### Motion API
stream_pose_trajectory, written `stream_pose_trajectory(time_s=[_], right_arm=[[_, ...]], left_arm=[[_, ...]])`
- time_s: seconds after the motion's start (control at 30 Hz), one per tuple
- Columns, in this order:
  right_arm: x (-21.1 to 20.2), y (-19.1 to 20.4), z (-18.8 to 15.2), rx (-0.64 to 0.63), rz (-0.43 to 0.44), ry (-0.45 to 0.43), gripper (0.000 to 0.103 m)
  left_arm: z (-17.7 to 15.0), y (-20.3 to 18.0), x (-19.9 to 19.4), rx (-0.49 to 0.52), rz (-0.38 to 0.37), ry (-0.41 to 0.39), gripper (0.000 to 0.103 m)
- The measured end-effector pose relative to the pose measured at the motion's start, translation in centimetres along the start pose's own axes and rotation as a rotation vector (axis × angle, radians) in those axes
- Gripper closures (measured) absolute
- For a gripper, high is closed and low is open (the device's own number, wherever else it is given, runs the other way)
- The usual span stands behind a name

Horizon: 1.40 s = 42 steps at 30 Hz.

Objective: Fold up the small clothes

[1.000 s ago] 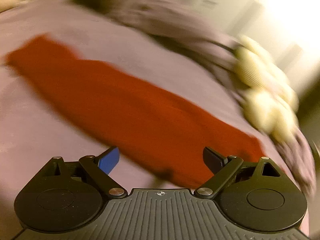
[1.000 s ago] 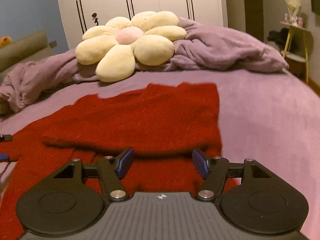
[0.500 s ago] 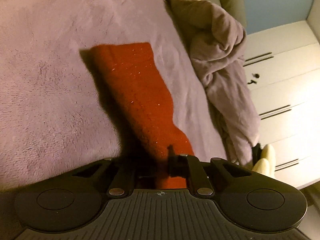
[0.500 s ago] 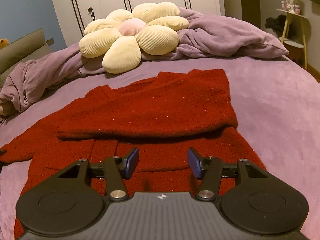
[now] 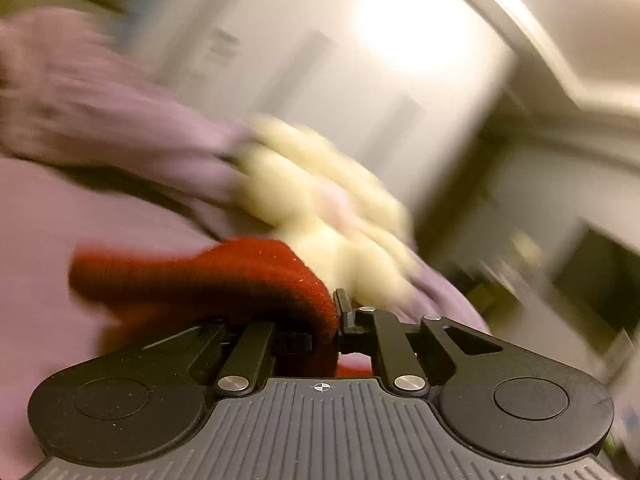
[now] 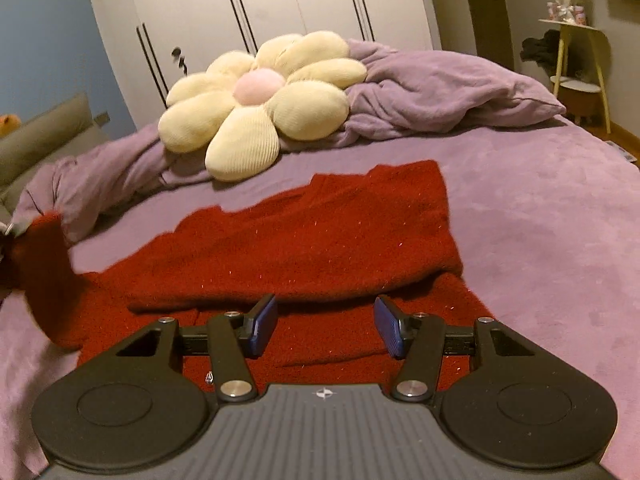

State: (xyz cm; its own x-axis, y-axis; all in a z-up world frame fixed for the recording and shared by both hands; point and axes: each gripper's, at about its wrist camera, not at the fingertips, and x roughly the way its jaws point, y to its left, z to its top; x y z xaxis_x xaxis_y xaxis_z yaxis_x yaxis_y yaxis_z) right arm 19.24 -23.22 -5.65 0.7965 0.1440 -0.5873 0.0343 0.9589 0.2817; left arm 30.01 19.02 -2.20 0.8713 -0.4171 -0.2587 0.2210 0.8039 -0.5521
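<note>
Here, a red knitted sweater lies spread on a bed covered by a purple blanket, seen from two cameras mounted on hand-held grippers. In the right wrist view the sweater fills the middle of the picture, with its right side folded over the body so that a thick folded edge runs across just beyond the right gripper. That gripper sits at the six o'clock edge, its blue-padded fingers spread apart with nothing between them, hovering over the near part of the sweater. At nine o'clock in the same view, one red sleeve is raised off the bed, its end gathered at the picture's left edge. Beyond the sweater, toward twelve o'clock, a cream flower-shaped cushion with a pink centre rests against a rumpled purple duvet, with white wardrobe doors behind. At two o'clock a small pale side table stands by the wall. The left wrist view is heavily blurred. In it the left gripper has its fingers pinching the red sleeve, which bulges up and trails away toward nine o'clock above the blanket; its jaws have just been opening slightly while the cloth stays caught between them. The flower cushion shows as a smeared cream shape near the centre.
</note>
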Motion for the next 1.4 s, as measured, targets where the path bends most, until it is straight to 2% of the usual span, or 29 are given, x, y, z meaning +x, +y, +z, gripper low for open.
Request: stream_pose_trajectory(time_s=[0.03,0.07,0.1,0.17,0.23,0.43,0.5,0.6,0.67,0.7,0.77,0.83,0.9,0.93,0.97,1.03,1.1,1.13,1.17,1.2,1.3,1.4], right_arm=[[-0.2,-0.3,0.1,0.004,0.007,-0.004,0.05],[-0.2,-0.5,0.2,0.007,0.013,-0.003,0.05],[-0.2,-0.8,0.3,0.008,0.014,0.003,0.05],[0.3,-1.2,0.6,0.002,0.023,0.021,0.05],[1.2,-1.6,1.0,0.002,0.038,0.048,0.05],[6.4,0.7,2.6,-0.045,0.151,0.118,0.049],[8.8,1.8,3.3,-0.046,0.187,0.129,0.046],[12.8,1.8,4.7,0.043,0.169,0.158,0.043],[14.4,1.2,5.5,0.096,0.122,0.151,0.043],[14.8,0.8,5.7,0.11,0.128,0.131,0.041],[15.7,0.4,6.1,0.101,0.16,0.115,0.022],[16.9,0.3,6.1,0.102,0.215,0.145,0.02],[18.2,0.4,6.0,0.129,0.264,0.192,0.026],[18.6,0.8,5.9,0.114,0.26,0.204,0.049],[18.7,1.5,5.8,0.074,0.227,0.205,0.088],[18.1,2.9,5.9,-0.03,0.187,0.169,0.091],[16.3,3.6,6.2,-0.116,0.148,0.092,0.092],[15.0,3.4,6.5,-0.136,0.113,0.038,0.093],[13.8,2.7,6.8,-0.14,0.074,-0.004,0.099],[13.0,1.8,6.9,-0.135,0.023,-0.031,0.099],[12.2,-0.9,6.0,-0.103,-0.085,-0.002,0.099],[12.3,-4.1,4.8,-0.005,-0.074,0.076,0.098]], left_arm=[[-1.1,-2.0,2.0,0.039,-0.041,0.059,0.071],[-2.5,-3.7,3.5,0.08,-0.062,0.11,0.046],[-4.1,-5.1,5.0,0.109,-0.06,0.158,0.041],[-6.7,-6.0,6.4,0.109,-0.058,0.233,0.041],[-8.6,-5.2,6.4,0.06,-0.023,0.277,0.041],[-10.9,-0.5,4.1,-0.031,0.112,0.305,0.037],[-10.9,0.7,3.4,-0.037,0.154,0.314,0.036],[-11.1,1.7,1.9,-0.059,0.173,0.314,0.036],[-11.0,2.5,1.4,-0.071,0.173,0.311,0.036],[-11.0,3.0,1.3,-0.075,0.171,0.311,0.035],[-11.1,3.3,1.0,-0.078,0.165,0.311,0.035],[-11.0,3.6,1.0,-0.089,0.16,0.305,0.035],[-10.7,3.7,1.3,-0.108,0.159,0.299,0.035],[-10.5,3.7,1.6,-0.116,0.162,0.295,0.035],[-10.4,3.7,1.8,-0.119,0.166,0.294,0.035],[-10.0,3.6,2.1,-0.109,0.174,0.288,0.036],[-9.6,3.3,2.4,-0.096,0.19,0.283,0.036],[-9.4,3.2,2.6,-0.09,0.194,0.276,0.036],[-9.2,3.1,2.7,-0.083,0.197,0.271,0.035],[-9.1,3.0,2.8,-0.076,0.201,0.271,0.035],[-9.4,2.9,3.6,-0.091,0.219,0.294,0.035],[-9.7,3.1,3.7,-0.142,0.195,0.303,0.034]])
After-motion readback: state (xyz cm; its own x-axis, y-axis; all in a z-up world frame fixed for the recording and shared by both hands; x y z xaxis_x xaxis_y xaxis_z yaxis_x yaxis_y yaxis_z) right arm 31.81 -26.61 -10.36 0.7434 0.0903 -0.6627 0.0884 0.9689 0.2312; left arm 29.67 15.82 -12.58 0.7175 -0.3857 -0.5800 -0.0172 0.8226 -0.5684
